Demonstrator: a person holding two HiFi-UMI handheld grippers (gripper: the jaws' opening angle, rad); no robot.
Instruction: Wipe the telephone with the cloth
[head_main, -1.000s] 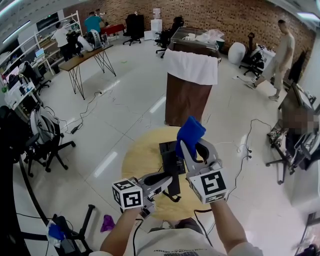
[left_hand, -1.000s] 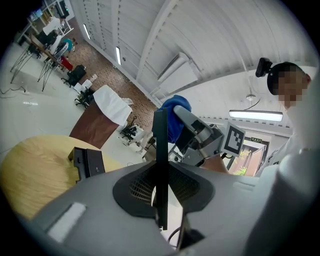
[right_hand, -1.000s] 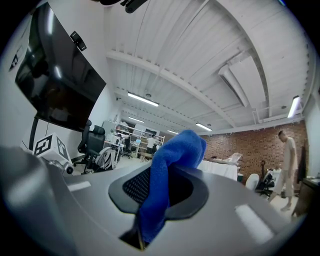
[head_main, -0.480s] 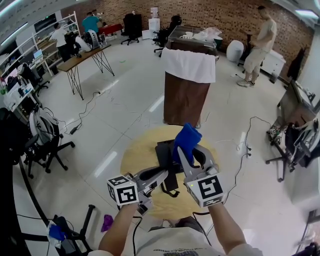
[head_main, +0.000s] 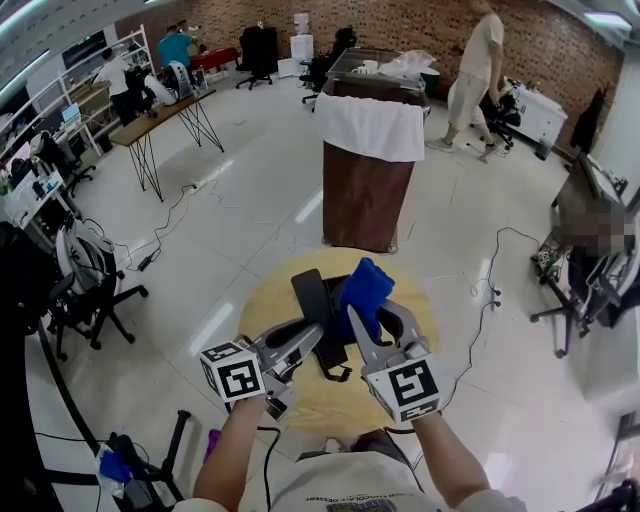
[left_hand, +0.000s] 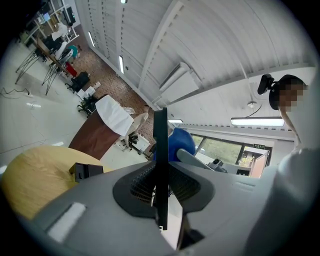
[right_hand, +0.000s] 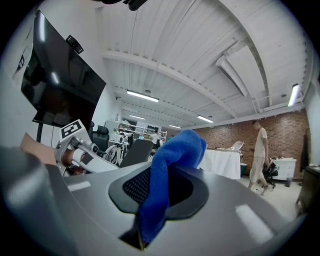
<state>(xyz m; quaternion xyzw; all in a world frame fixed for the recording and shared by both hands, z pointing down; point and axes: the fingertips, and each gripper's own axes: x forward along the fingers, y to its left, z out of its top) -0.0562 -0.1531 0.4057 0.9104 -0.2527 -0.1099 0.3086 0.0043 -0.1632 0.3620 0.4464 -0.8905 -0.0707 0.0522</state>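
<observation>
My left gripper (head_main: 312, 340) is shut on a black telephone handset (head_main: 312, 300), held up above the round wooden table (head_main: 270, 310). In the left gripper view the handset (left_hand: 160, 150) stands edge-on between the jaws of that gripper (left_hand: 161, 187). A curly cord (head_main: 335, 372) hangs from it. My right gripper (head_main: 372, 318) is shut on a blue cloth (head_main: 365, 288), whose bunched top lies against the handset's right side. In the right gripper view the cloth (right_hand: 172, 160) rises out of that gripper (right_hand: 160, 192), beside the dark handset (right_hand: 136, 151). The telephone base (left_hand: 85, 170) sits on the table.
A brown stand draped with a white sheet (head_main: 368, 170) is just beyond the table. An office chair (head_main: 90, 285) and floor cables are at the left. A person (head_main: 475, 70) walks at the back right, and desks line the far left.
Both grippers have drifted toward me and to the left in the head view, the left rising and the right sinking. The cloth now sits against the handset. The person behind has walked left.
</observation>
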